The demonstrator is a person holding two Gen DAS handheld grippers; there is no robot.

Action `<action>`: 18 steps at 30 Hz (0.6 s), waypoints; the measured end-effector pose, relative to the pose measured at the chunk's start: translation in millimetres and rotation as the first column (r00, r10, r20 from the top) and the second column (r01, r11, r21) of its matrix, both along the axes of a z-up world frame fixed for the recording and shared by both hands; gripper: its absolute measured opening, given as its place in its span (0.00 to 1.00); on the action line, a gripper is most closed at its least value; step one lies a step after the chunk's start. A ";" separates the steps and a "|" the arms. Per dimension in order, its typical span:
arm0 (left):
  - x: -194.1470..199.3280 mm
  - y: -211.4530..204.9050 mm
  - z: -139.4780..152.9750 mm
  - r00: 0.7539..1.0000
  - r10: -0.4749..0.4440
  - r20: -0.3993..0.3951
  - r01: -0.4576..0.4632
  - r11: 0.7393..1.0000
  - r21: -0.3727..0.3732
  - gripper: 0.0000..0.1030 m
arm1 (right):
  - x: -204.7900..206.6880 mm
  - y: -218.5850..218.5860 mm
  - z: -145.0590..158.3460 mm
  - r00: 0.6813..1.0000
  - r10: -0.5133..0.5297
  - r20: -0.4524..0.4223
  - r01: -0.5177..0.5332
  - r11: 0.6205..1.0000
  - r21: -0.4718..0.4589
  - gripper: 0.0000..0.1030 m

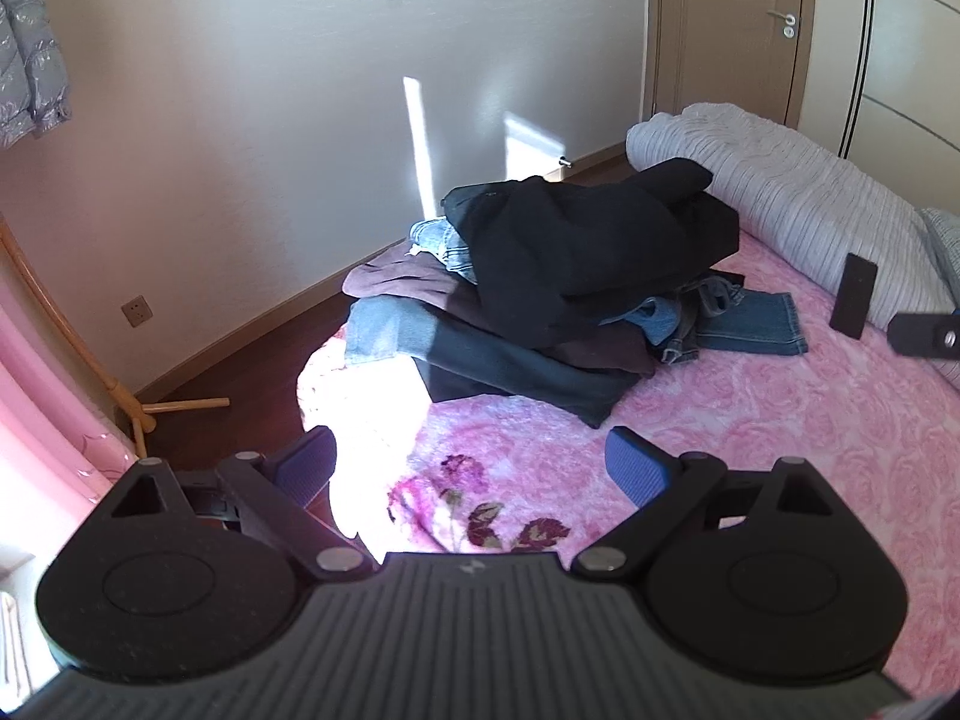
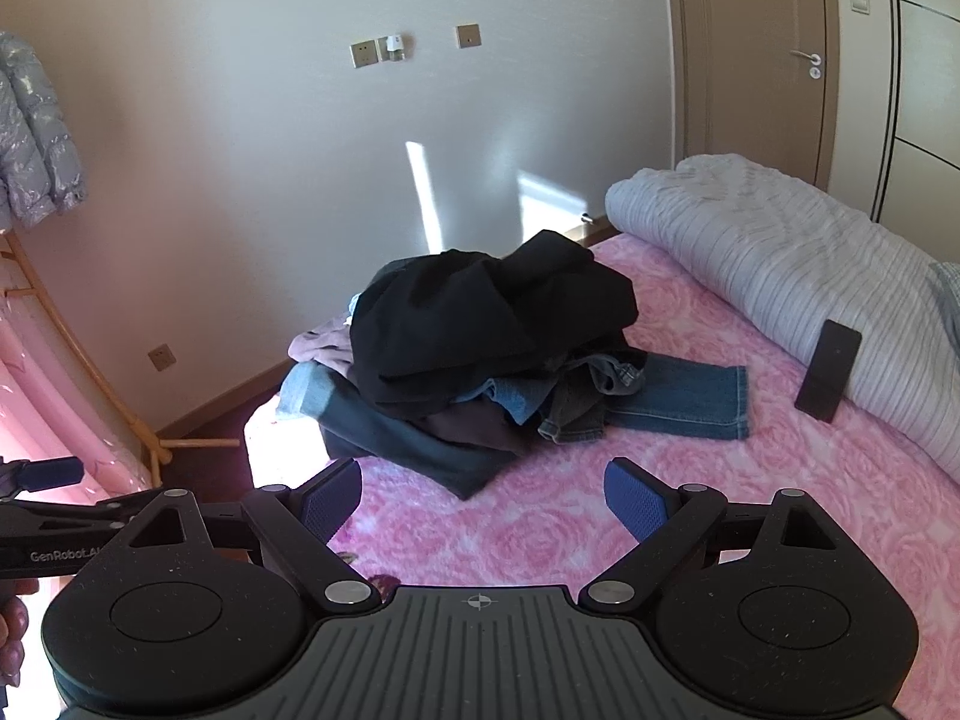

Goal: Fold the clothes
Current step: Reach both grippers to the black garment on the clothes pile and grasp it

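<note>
A heap of clothes point(image 1: 558, 288) lies on the pink floral bed point(image 1: 750, 420), near its far left corner. A black garment point(image 2: 480, 324) is on top, over blue jeans point(image 2: 678, 402), a dark navy piece and a mauve one. My left gripper point(image 1: 471, 468) is open and empty, above the bed's near edge, short of the heap. My right gripper point(image 2: 483, 501) is open and empty, also short of the heap. The left gripper also shows at the left edge of the right wrist view point(image 2: 42, 474).
A rolled grey striped duvet point(image 2: 780, 276) lies along the bed's right side, with a dark phone point(image 2: 828, 369) leaning on it. A wooden rack point(image 1: 120, 384) with a silver puffer jacket point(image 1: 30, 60) stands left. A door point(image 2: 762, 54) is at the far right.
</note>
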State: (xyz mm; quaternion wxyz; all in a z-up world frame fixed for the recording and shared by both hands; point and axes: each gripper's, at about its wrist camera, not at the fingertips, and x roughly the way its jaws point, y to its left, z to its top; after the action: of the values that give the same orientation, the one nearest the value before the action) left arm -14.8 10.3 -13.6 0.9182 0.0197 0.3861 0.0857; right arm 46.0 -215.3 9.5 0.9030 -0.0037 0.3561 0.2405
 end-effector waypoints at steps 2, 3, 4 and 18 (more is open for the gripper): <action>12.4 3.5 -4.2 1.000 -0.030 0.005 0.029 0.999 0.040 0.92 | 11.9 3.6 -3.2 1.000 0.001 0.009 -0.001 1.000 -0.006 0.88; 20.7 4.9 -7.0 0.999 -0.054 0.006 0.054 0.997 0.062 0.92 | 17.7 5.6 -5.0 1.000 0.001 0.014 -0.001 1.000 -0.009 0.88; 30.3 6.4 -10.3 0.997 -0.082 0.006 0.081 0.993 0.083 0.92 | 23.6 7.6 -6.8 1.000 0.001 0.018 -0.001 1.000 -0.013 0.88; 270.3 62.9 -103.4 0.939 -0.342 -0.030 0.337 0.935 -0.109 0.90 | 187.2 107.8 -54.9 0.990 0.140 0.006 -0.137 0.976 -0.172 0.88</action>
State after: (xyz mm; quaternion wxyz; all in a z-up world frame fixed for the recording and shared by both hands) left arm 255.5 73.3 -117.0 0.9095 0.0412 0.4028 -0.0945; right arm 233.2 -107.4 -45.4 0.8835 -0.1082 0.3661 0.2714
